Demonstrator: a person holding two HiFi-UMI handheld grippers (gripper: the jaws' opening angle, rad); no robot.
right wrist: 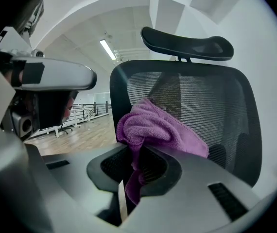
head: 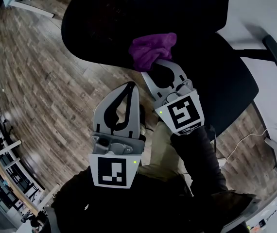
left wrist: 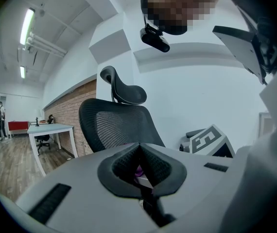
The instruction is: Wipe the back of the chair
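Two grippers in play, and only one is working. The right gripper (head: 154, 71) is clamped on the purple cloth (head: 153, 46), with the bunched bulk of the fabric spilling out ahead of the jaw tips and a tail hanging down between them. That makes sense: a fat wad out front gives a soft pad to press on the chair, so the hard jaws need not scrape it.

From the head view, the cloth sits against the chair back (head: 104, 23), on its near edge, right of centre. The right gripper view shows the same wad (right wrist: 153, 127) up against the black mesh (right wrist: 211, 110), low on the panel and well under the headrest (right wrist: 187, 42). I can't tell whether it is pressing or only resting there.

The left gripper (head: 129, 89) hangs nearer the person and to the left, over the wooden floor (head: 41, 81), apart from the chair. Its jaws are closed tip to tip, gripping nothing. A sliver of purple shows through the opening in its own view, probably the cloth beyond it. It looks parked out of the way, leaving the stroke to the right side.

My read: wiping is under way or about to be, with most of the mesh yet to cover. The swivel chair may turn under a push, so the idle gripper could well brace it.
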